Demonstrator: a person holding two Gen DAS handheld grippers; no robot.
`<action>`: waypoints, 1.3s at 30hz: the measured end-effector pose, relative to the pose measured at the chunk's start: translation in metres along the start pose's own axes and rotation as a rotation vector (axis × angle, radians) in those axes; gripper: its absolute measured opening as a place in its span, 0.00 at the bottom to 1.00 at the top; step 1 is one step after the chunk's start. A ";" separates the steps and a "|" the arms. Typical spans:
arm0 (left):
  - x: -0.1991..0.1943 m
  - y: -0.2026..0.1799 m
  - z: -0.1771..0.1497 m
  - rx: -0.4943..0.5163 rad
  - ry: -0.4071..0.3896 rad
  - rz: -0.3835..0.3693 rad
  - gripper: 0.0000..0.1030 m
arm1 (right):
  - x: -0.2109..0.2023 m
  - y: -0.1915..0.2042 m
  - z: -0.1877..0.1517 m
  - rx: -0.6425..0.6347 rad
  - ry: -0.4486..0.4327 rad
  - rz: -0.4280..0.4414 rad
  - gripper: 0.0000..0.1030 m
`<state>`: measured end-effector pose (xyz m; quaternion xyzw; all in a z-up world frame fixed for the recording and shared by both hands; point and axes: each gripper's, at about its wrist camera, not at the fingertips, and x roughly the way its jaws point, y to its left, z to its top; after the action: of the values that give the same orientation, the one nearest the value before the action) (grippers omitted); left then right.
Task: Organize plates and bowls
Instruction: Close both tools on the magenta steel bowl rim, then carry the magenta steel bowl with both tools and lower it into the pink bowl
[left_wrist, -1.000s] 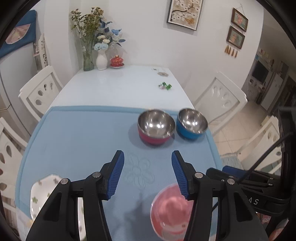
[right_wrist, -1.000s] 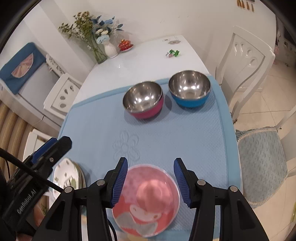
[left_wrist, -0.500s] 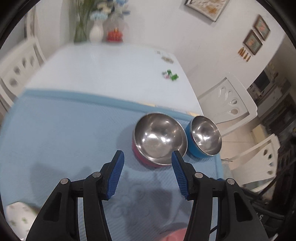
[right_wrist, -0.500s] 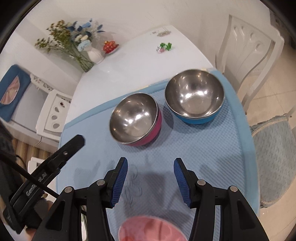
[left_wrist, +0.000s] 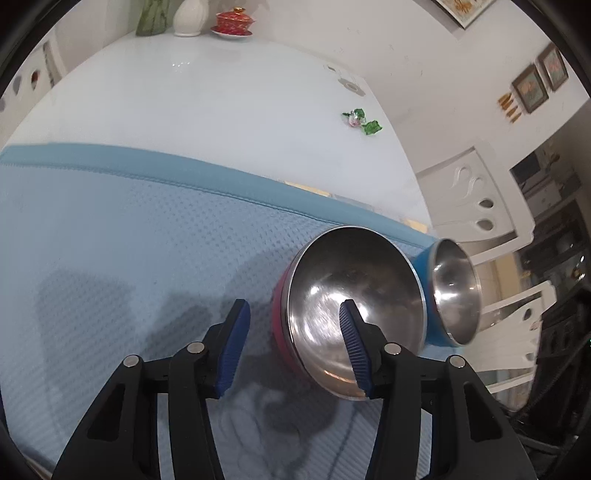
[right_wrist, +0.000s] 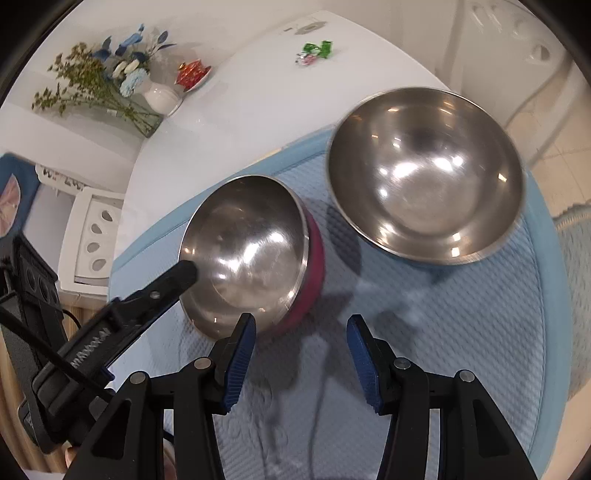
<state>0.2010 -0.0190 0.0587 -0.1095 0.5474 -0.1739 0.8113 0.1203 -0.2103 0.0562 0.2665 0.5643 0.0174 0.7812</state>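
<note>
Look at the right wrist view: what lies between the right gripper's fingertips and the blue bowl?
Only bare blue mat with shadows lies between the right gripper and the blue bowl; the pink bowl sits off to the side.

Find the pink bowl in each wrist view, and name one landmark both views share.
Left wrist view: pink bowl lower right of centre, on the blue mat.
Right wrist view: pink bowl left of centre.
Shared landmark: green candy wrappers on the white table.
</note>
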 end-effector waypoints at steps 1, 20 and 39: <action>0.004 -0.001 0.001 0.006 0.004 0.008 0.43 | 0.004 0.002 0.002 -0.011 0.003 -0.006 0.49; -0.014 -0.007 -0.022 0.078 -0.006 0.003 0.19 | -0.009 0.019 -0.010 -0.133 -0.024 -0.059 0.29; -0.144 -0.054 -0.120 0.166 -0.133 -0.051 0.19 | -0.121 0.033 -0.122 -0.236 -0.050 -0.053 0.29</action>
<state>0.0316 -0.0088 0.1554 -0.0671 0.4731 -0.2315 0.8474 -0.0233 -0.1736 0.1492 0.1579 0.5454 0.0562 0.8213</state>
